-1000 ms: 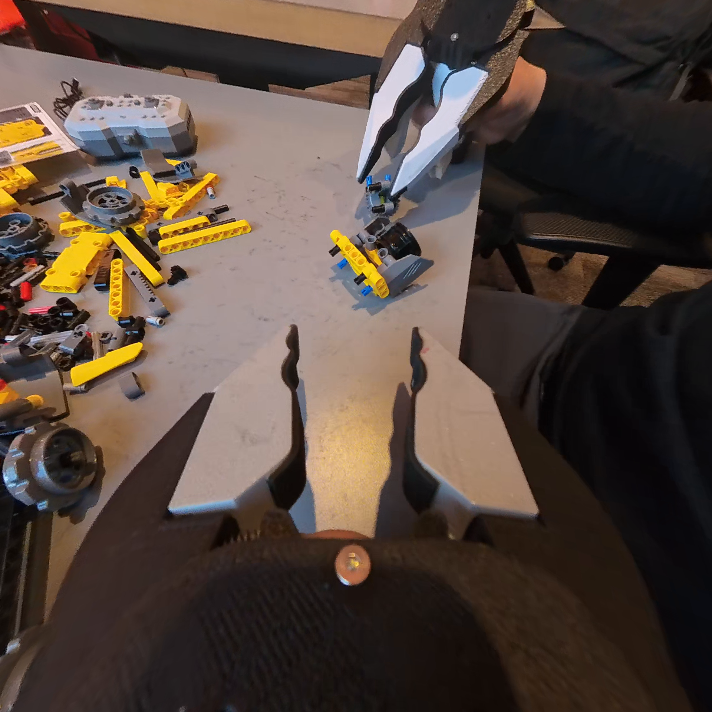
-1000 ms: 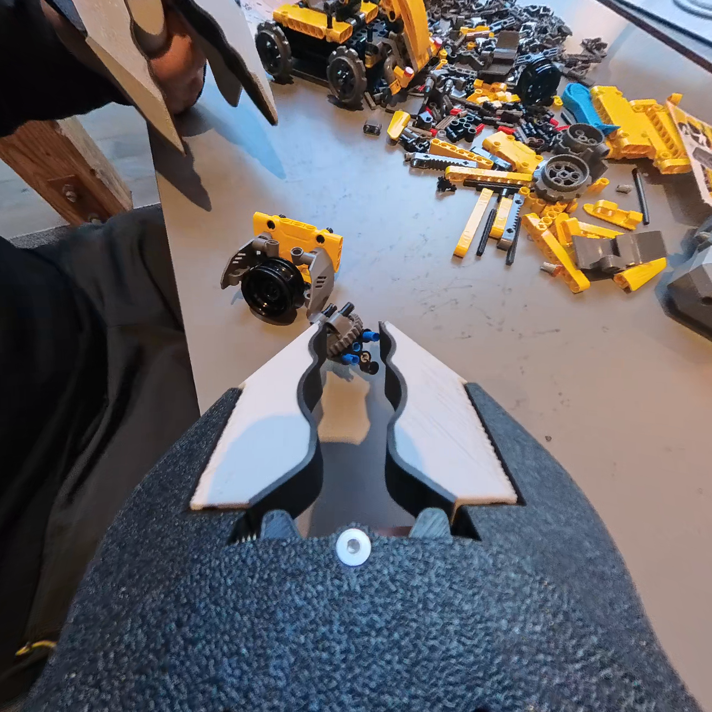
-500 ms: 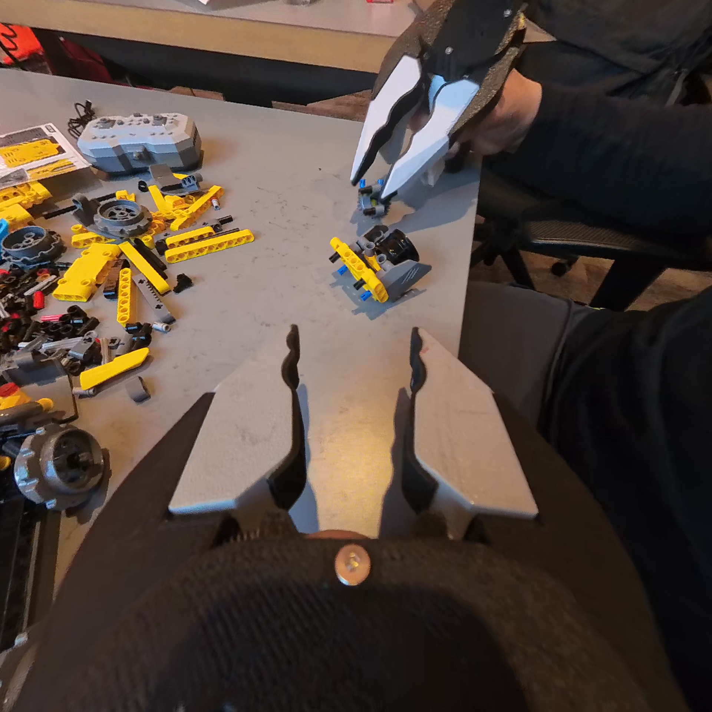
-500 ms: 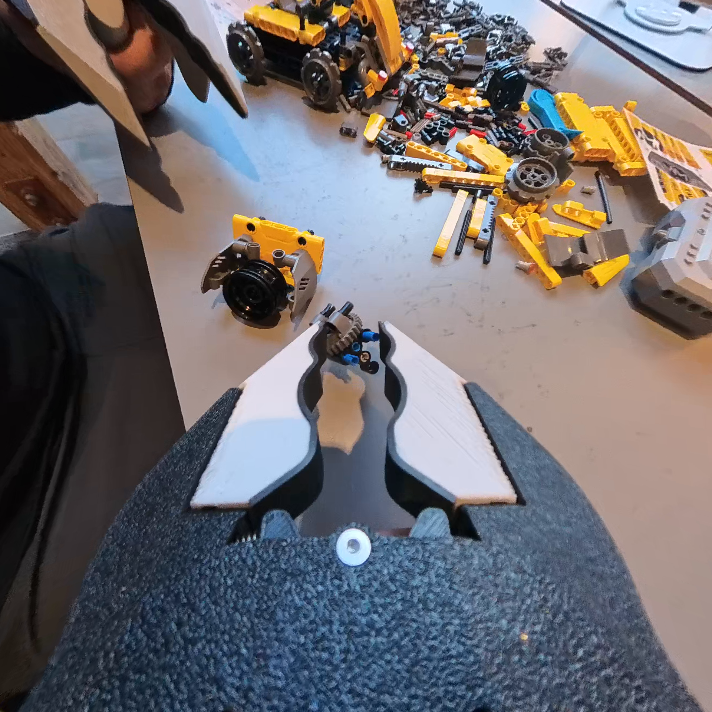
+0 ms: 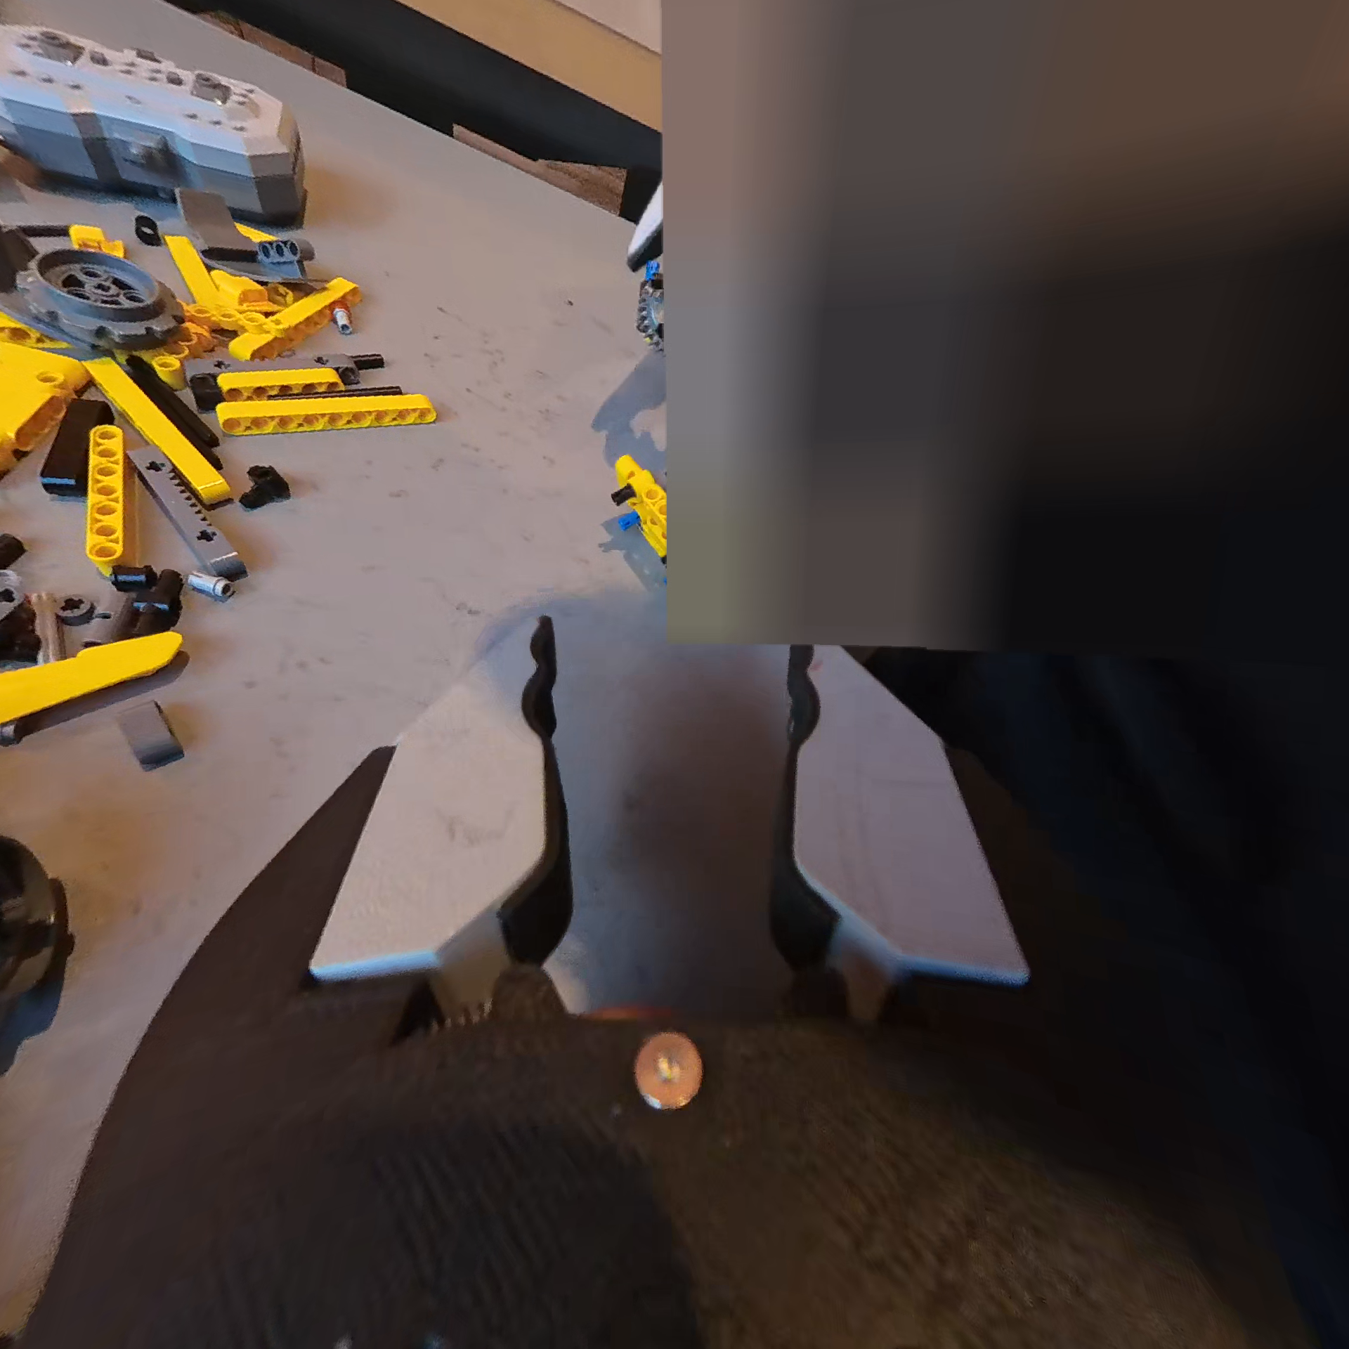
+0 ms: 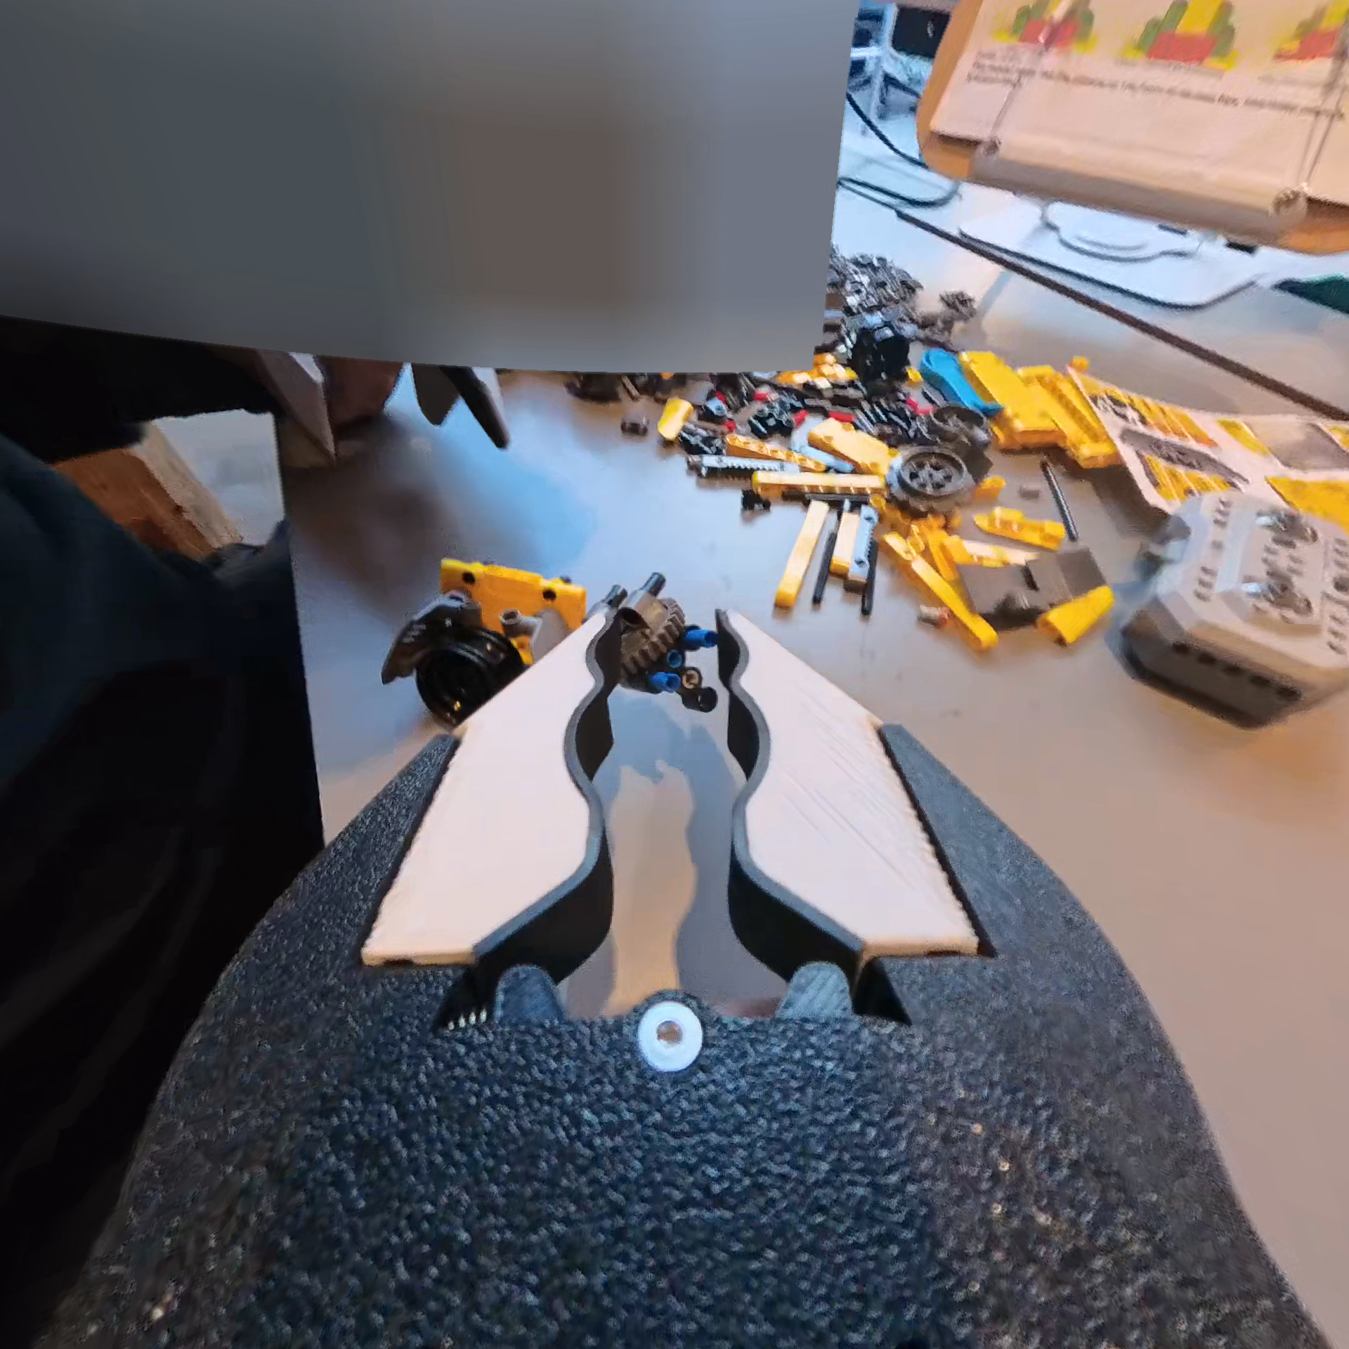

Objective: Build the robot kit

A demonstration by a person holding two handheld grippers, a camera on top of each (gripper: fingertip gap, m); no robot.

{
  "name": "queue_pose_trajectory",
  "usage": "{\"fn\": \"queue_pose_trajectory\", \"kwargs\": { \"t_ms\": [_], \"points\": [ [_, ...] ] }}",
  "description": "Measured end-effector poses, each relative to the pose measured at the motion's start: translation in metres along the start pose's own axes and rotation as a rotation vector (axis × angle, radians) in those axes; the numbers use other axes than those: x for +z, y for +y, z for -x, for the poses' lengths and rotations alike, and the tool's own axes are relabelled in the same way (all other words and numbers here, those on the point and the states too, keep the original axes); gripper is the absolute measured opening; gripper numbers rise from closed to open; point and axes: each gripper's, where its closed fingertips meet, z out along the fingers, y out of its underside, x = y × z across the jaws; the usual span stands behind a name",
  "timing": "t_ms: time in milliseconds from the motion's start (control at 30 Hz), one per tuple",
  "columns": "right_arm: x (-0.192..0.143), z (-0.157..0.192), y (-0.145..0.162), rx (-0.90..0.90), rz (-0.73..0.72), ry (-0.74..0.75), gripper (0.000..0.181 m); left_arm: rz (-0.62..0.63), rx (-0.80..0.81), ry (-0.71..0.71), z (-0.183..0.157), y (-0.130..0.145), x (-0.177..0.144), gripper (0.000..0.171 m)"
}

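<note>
My right gripper is shut on a small dark gear assembly with blue pins, held just above the grey table. A yellow and grey wheel assembly with a black tyre lies on the table just left of it; its yellow edge shows in the left wrist view. My left gripper is open and empty, low over bare table near the right edge. Its fingers show far off in the right wrist view. The held gear and a right fingertip peek out beside a blurred patch.
Loose yellow beams, a grey wheel hub and small black parts are scattered on the left. A grey battery box, an instruction booklet and a printed cardboard box lie beyond. The table edge borders a person's dark clothing. Some 15 centimeters of space lies between my two pairs of fingers. The grey wheel hub is about equally far from each gripper, around 20 centimeters.
My right gripper has risen and tilted up with the gear assembly still in it. My left gripper has moved forward and lower over the table, staying open.
</note>
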Motion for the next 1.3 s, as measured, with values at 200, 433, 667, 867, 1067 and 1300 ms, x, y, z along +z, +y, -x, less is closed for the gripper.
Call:
{"fn": "queue_pose_trajectory", "kwargs": {
  "t_ms": [200, 433, 667, 867, 1067, 1300],
  "points": [
    [0.018, 0.004, -0.013, -0.078, -0.047, -0.036, 0.025, -0.003, 0.087, -0.145, 0.007, -0.001, 0.002, 0.058],
    [0.013, -0.016, -0.031, -0.077, -0.170, 0.092, 0.025, -0.144, 0.030, -0.285, 0.025, -0.018, -0.014, 0.057],
    [0.032, -0.014, -0.079, -0.047, -0.219, 0.044, 0.025, -0.330, -0.061, -0.211, 0.010, -0.026, -0.044, 0.056],
    [0.077, -0.033, -0.138, -0.005, -0.126, -0.009, 0.025, -0.364, -0.055, -0.107, 0.013, -0.030, -0.057, 0.058],
    [0.087, -0.016, -0.140, -0.060, -0.193, 0.006, 0.024, -0.421, -0.008, -0.197, 0.009, -0.030, -0.070, 0.054],
    [0.063, 0.001, -0.089, -0.052, -0.152, -0.023, 0.024, -0.283, -0.007, -0.231, 0.015, -0.026, -0.037, 0.057]
  ]
}}
